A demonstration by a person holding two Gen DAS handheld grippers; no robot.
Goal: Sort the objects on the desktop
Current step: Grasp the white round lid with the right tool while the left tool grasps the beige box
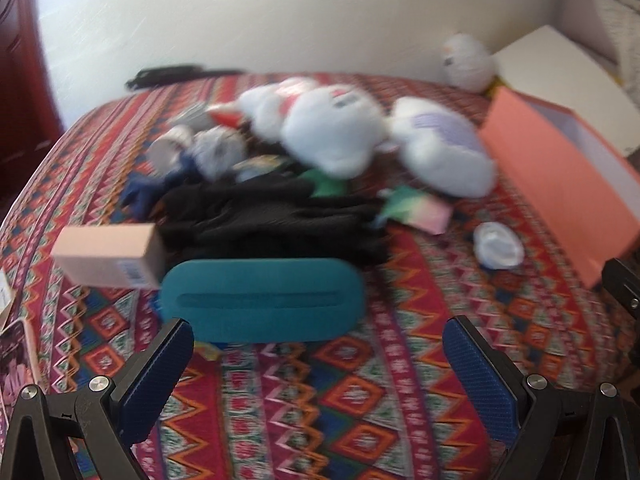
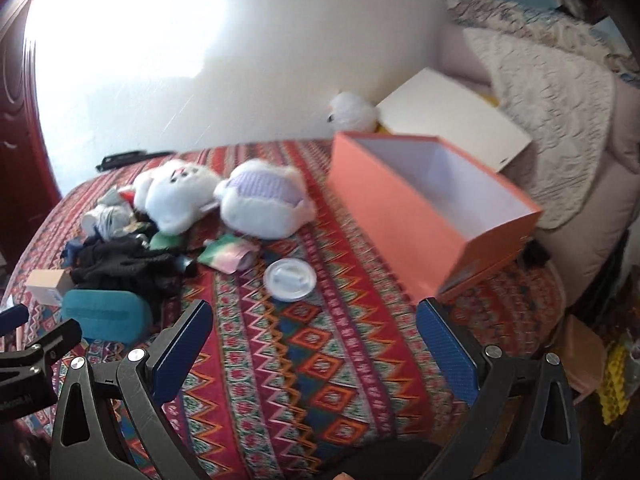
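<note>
The teal oval foam block, long axis crosswise, is seen lying on the patterned tabletop just ahead of the empty, wide-open left hand-held gripper, farther left of the likewise open right hand-held gripper.

Woven patterned cloth over surface, matt, zigzag weave. Two plush toys: white, fluffy pile. Orange box: matt cardboard, white smooth inside. Teal case: matt, soft-looking finish. Black garment: ribbed knit cloth. White lid: smooth plastic, slight sheen. Left gripper and right gripper: black plastic frames, blue textured pads, shiny metal screws. Small pink carton: matt paperboard.
</note>
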